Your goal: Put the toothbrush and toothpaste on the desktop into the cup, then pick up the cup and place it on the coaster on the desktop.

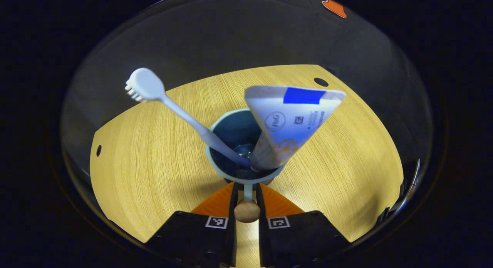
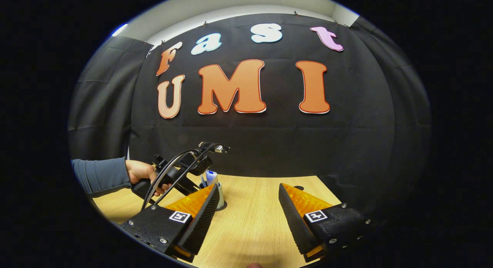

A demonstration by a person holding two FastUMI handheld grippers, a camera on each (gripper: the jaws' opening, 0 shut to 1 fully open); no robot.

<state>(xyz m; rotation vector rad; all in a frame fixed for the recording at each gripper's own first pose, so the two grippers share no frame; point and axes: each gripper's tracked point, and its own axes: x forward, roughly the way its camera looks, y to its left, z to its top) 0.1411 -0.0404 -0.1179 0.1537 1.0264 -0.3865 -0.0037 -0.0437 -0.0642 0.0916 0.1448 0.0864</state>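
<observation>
In the left gripper view a blue-grey cup [image 1: 231, 125] stands on the wooden desktop [image 1: 154, 152]. A white toothbrush [image 1: 169, 106] leans out of it to the left, head up. The white toothpaste tube [image 1: 292, 118] leans out to the right. My left gripper [image 1: 246, 186] is shut on the cup's thin handle [image 1: 247, 191], which ends in a wooden knob [image 1: 247, 211]. In the right gripper view the cup [image 2: 220, 195] sits half hidden behind one finger, with the left gripper's body [image 2: 181, 168] above it. My right gripper [image 2: 246, 206] hangs open over the desktop [image 2: 250, 221], holding nothing.
A hand [image 2: 142, 171] in a grey sleeve [image 2: 100, 175] holds the left gripper at the desk's left side. Small round holes [image 1: 321, 82] mark the desktop near its far edge. Black cloth walls stand close behind the desk.
</observation>
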